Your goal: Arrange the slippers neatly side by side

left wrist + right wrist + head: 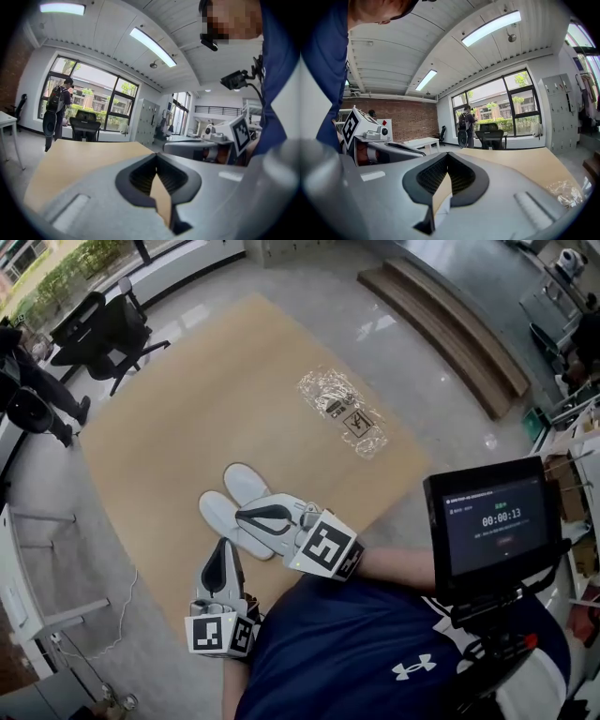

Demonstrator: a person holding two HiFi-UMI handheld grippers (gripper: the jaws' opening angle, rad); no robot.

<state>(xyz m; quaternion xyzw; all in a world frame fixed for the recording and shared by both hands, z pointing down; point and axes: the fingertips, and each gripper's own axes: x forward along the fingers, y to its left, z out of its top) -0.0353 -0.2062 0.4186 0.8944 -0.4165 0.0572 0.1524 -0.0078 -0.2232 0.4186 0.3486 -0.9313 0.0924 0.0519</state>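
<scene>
While both grippers are pressed together and hold nothing, the pair of white slippers lies on the tan mat [187, 418] on the floor, just in front of the person. The far slipper [244, 482] and the near slipper [217, 512] touch along their long sides and point the same way, but the far one sits a little ahead of the other. The right gripper [258, 517] hangs over their near ends and hides a part of them in the head view. The left gripper [223, 559] is just beside it, nearer to the person's body.

I judge that the arranging is almost finished, or that only a last correction is left. If the toes must come in one line, the next move calls for lowering one gripper to the mat and pushing one slipper along its length, gently, so that the pair does not separate or turn.

Nothing stands between the grippers and the slippers. A crumpled clear plastic wrap [342, 413] lies well apart, farther on the mat. An office chair [103, 329] and another person [33, 390] stand beyond the mat's edge, and low wooden steps [450, 320] lie at the far right.
</scene>
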